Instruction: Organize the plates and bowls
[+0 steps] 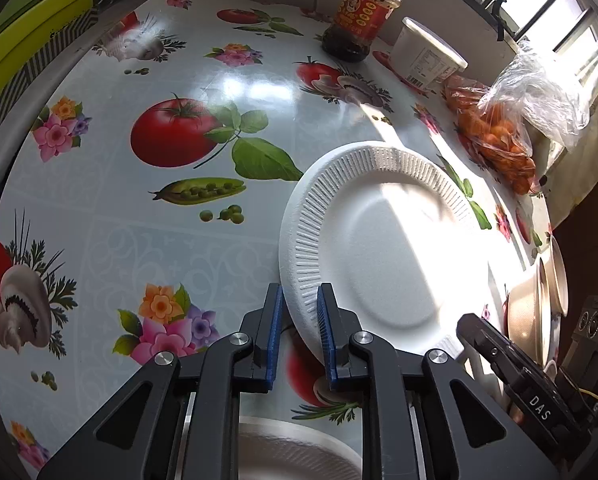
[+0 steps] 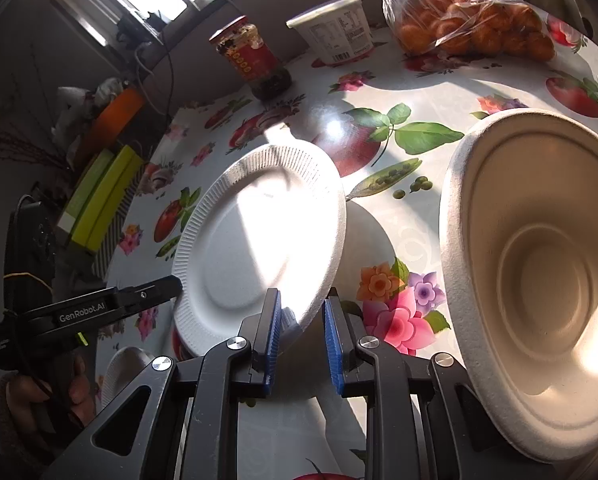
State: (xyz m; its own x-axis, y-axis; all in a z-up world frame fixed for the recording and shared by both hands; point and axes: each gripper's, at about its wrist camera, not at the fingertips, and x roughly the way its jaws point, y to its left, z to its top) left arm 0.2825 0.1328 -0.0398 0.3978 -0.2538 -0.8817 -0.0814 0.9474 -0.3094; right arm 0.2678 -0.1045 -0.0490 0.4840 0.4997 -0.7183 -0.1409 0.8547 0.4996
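A white ribbed foam plate is held tilted above the flowered tablecloth; it also shows in the right wrist view. My left gripper is closed on its near rim. My right gripper straddles the opposite rim, its blue pads still a little apart from the rim. A beige paper bowl sits at the right, seen edge-on in the left wrist view. Another white plate lies under my left gripper.
At the back of the table stand a red-labelled sauce jar, a white tub and a plastic bag of oranges. Green-yellow boxes lie at the table's left edge. The tablecloth is printed with vegetables and flowers.
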